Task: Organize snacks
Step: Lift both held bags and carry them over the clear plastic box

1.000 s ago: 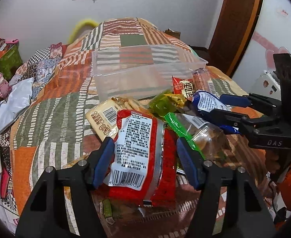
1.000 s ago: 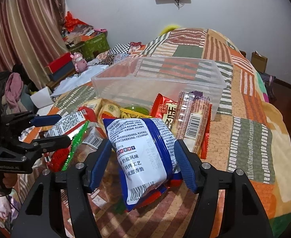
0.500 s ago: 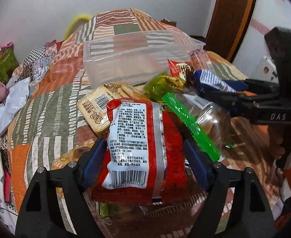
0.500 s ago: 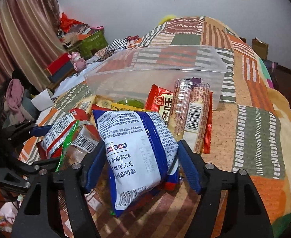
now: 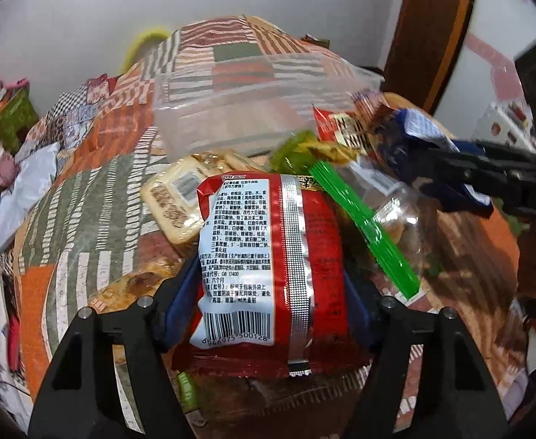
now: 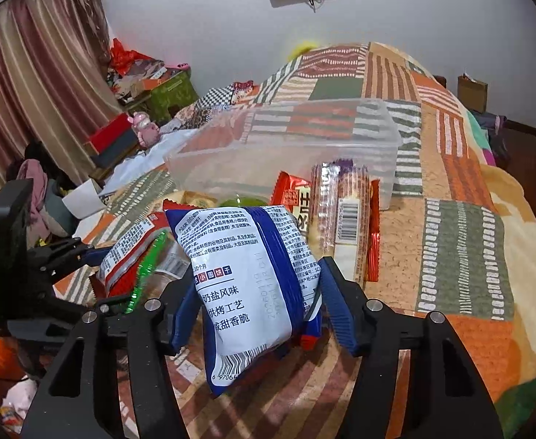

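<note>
My left gripper (image 5: 268, 303) is clamped on a red packet (image 5: 268, 263), its blue pads pressing both sides while the barcode end hangs toward me at 6 o'clock. My right gripper (image 6: 258, 301) has its pads closed against a blue-and-white packet (image 6: 247, 285), printed face up, barcode end dangling at 6 o'clock in the right wrist view.

From the left wrist view I see the right gripper (image 5: 447, 175) at 3 o'clock with the blue-and-white packet (image 5: 414, 135) pinched in it. At 12 o'clock sits the clear plastic bin (image 5: 253, 109) on the patchwork bedspread (image 5: 85, 197). Between the bin and my red packet lies the heap of snacks: a tan cracker pack (image 5: 172, 201) at 10 o'clock, a clear bag with a green zip strip (image 5: 363, 226) at 2 o'clock, and a small red pouch (image 5: 335, 124) at 1 o'clock, just in front of the bin wall. A greenish wrapper (image 5: 297, 146) is blurred here, so I can't say for sure what it is.

From the right wrist view the bin (image 6: 289, 146) lies at 12 o'clock. A long biscuit sleeve (image 6: 341, 216) with a barcode stands propped at 1 o'clock, touching the small red pouch (image 6: 291, 194). The left gripper (image 6: 85, 256) shows at 9 o'clock, holding the red packet (image 6: 128, 248).
</note>
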A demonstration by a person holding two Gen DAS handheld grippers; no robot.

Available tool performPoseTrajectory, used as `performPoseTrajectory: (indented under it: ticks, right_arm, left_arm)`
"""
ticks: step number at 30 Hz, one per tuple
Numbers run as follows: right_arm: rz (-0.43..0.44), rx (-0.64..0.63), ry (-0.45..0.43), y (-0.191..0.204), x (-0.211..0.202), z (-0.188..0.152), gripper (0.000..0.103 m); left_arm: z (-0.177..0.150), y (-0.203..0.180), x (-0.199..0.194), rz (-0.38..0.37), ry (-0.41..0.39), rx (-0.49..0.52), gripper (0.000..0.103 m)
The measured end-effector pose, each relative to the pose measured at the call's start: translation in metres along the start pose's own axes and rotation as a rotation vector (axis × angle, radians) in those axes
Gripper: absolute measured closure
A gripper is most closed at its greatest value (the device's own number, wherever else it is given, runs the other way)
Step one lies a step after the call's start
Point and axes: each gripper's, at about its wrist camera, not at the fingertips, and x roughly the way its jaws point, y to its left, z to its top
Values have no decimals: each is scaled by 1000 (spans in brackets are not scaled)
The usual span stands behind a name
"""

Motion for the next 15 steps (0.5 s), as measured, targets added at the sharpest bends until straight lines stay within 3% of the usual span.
performPoseTrajectory:
  ticks: [15]
  right_arm:
    - [-21,-8,-103,5,-29,28,45]
  left_arm:
    - [38,15,-64,5,-215,-48,34]
